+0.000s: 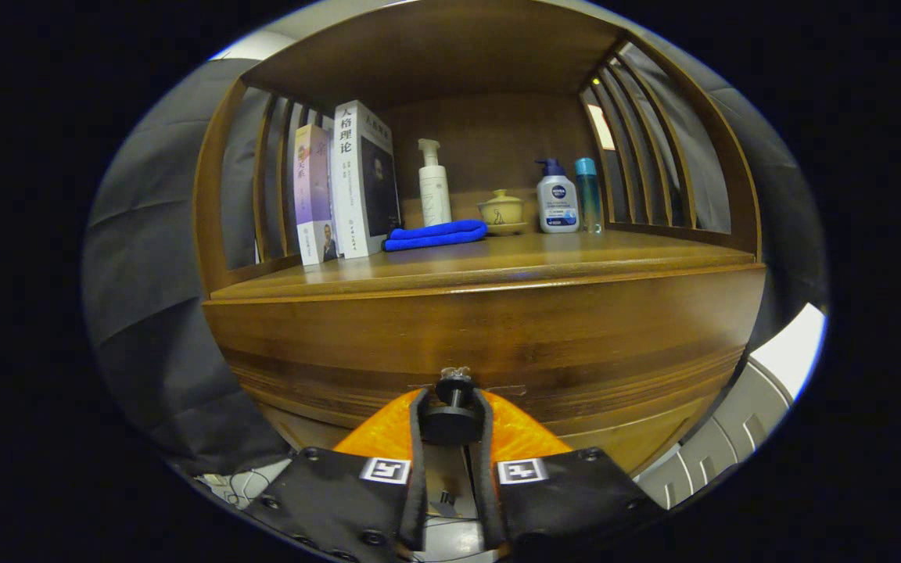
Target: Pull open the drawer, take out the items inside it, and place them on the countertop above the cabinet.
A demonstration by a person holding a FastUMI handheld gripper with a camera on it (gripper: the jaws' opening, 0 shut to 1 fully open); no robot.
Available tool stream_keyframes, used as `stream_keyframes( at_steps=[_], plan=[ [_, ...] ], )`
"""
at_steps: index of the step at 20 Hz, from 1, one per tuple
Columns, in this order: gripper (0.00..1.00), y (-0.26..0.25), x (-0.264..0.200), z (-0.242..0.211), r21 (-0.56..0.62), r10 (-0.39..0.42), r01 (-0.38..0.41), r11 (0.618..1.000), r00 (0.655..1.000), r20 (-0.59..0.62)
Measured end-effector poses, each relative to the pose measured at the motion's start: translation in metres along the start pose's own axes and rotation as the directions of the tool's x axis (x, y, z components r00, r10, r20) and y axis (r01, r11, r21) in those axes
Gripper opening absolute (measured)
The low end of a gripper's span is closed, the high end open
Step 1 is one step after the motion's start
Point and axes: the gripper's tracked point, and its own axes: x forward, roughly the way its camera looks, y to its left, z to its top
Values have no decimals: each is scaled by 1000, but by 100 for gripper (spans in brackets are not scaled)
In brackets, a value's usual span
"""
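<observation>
A wooden cabinet fills the view, its drawer front (489, 336) right ahead of me. A round dark knob (451, 422) sticks out of the drawer front at its lower middle. My gripper (451, 410) is shut on that knob, one finger pressing each side of it. The drawer looks closed or nearly so; no gap shows along its top and its inside is hidden. Above the drawer runs the countertop (544, 254), a bare wooden shelf surface at the front.
On the countertop stand books (349, 191) at the left, a folded blue cloth (435, 234), a white pump bottle (434, 188), a small lidded teacup (502, 211), a white-and-blue pump bottle (558, 199) and a teal bottle (587, 191). Slatted wooden sides enclose the shelf.
</observation>
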Motion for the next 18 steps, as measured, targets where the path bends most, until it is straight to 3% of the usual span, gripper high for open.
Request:
stream_keyframes(
  at_steps=[1, 18],
  plan=[
    [26, 0, -7, 2, -3, -4, 4, 1000, 1000, -3],
    [26, 6, -89, -22, -2, 47, -47, 999, 999, -7]
  ],
)
